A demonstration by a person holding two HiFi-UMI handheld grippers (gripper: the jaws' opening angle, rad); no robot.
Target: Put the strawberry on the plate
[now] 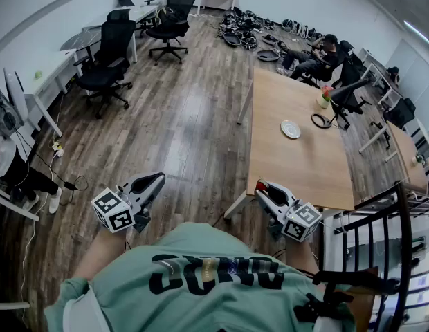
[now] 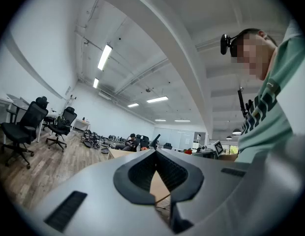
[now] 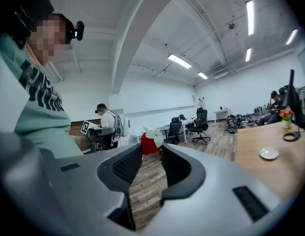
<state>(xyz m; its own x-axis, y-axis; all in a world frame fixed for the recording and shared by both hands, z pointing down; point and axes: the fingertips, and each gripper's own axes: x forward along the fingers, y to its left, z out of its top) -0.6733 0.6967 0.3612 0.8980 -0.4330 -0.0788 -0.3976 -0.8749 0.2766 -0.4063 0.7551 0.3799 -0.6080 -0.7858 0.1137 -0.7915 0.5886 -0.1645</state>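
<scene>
The head view looks steeply down past the person's shirt (image 1: 201,272), with the counter (image 1: 297,158) ahead to the right and the left tongs (image 1: 153,180) and right tongs (image 1: 263,187) close below. Each tongs camera sits just behind its own jaws, facing level into the room. The left one meets the counter's (image 2: 122,153) near end. The right one, a strawberry (image 3: 150,144) close before it, has the counter (image 3: 270,178) to its right and shares the plate (image 1: 290,128) (image 3: 269,153) with the head view
</scene>
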